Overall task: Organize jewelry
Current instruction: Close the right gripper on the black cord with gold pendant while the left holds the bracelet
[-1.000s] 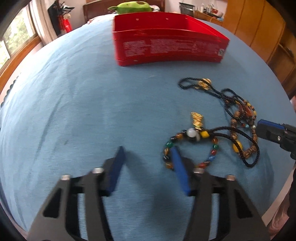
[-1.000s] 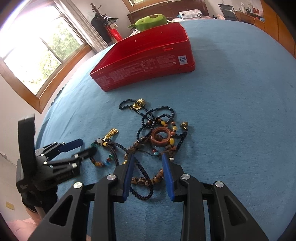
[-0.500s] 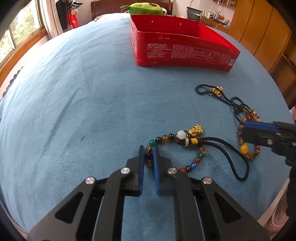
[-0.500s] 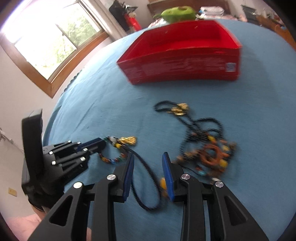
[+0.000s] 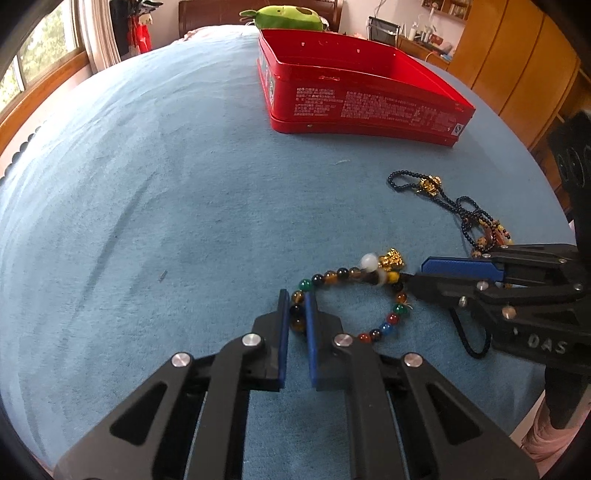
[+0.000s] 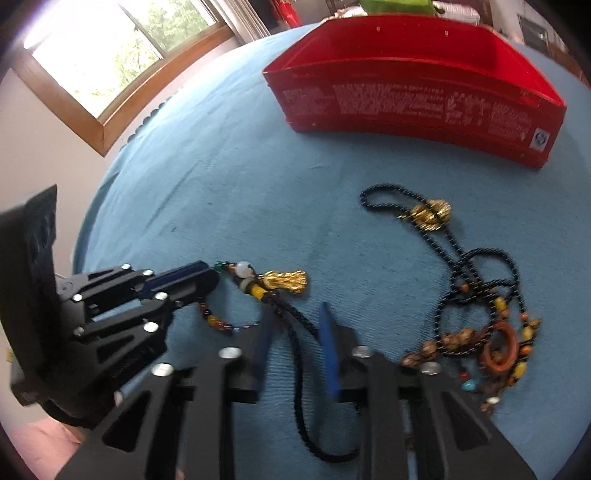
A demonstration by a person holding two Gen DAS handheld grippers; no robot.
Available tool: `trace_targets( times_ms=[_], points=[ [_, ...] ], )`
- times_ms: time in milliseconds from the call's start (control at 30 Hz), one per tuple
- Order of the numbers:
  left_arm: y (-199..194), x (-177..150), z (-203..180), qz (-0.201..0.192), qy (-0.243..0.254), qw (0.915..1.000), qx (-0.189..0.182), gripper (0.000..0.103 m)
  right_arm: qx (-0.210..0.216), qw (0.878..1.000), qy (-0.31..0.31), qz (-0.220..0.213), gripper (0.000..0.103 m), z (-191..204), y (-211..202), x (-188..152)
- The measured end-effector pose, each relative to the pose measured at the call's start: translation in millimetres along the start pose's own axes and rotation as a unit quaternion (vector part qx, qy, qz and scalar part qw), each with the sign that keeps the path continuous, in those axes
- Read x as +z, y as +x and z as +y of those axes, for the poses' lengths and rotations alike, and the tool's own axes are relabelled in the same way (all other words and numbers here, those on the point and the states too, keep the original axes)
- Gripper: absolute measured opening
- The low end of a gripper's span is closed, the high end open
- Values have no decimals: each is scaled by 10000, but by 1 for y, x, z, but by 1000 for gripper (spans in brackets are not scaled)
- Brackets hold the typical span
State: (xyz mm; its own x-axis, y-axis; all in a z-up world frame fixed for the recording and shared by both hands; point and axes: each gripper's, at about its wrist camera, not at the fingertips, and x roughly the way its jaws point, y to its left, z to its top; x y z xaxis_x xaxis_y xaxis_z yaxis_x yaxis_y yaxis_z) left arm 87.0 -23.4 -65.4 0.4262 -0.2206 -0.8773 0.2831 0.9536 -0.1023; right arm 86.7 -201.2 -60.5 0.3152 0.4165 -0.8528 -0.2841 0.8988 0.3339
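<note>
A bracelet of coloured beads (image 5: 369, 273) with a gold charm (image 6: 286, 280) and a black braided cord (image 6: 297, 350) lies on the blue cloth. My left gripper (image 5: 297, 302) is shut on its beads at the left side of the loop; it also shows in the right wrist view (image 6: 207, 275). My right gripper (image 6: 297, 325) is open, its fingers on either side of the black cord; it also shows in the left wrist view (image 5: 417, 275). A dark bead necklace with a gold charm (image 6: 430, 214) and a wooden ring (image 6: 500, 349) lies tangled to the right.
An open red tin box (image 5: 369, 107) stands further back on the blue cloth (image 5: 166, 184). A green plush toy (image 5: 288, 16) lies behind it. Wooden cabinets (image 5: 517, 66) are on the right and a window (image 6: 110, 55) on the left.
My left gripper has closed on the bracelet's beads. My right gripper has moved left from the tangled necklace to the bracelet's black cord and stays open.
</note>
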Motion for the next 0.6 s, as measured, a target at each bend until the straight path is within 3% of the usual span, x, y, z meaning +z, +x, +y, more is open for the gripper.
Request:
trace_targets(
  times_ms=[233, 367, 467, 600],
  points=[
    [-7, -1, 13, -59, -151, 9998, 99, 7, -167, 9993, 305, -164, 5, -28, -18, -9],
    [-12, -1, 8, -95, -137, 9998, 74, 10, -62, 9993, 333, -129, 14, -31, -23, -10],
    [-24, 1, 3, -217, -122, 9997, -16, 29, -29, 9994, 271, -216, 23, -27, -29, -4],
    [-28, 5, -9, -206, 7, 9995, -250, 30, -61, 9997, 183, -145, 24, -16, -19, 12]
  ],
)
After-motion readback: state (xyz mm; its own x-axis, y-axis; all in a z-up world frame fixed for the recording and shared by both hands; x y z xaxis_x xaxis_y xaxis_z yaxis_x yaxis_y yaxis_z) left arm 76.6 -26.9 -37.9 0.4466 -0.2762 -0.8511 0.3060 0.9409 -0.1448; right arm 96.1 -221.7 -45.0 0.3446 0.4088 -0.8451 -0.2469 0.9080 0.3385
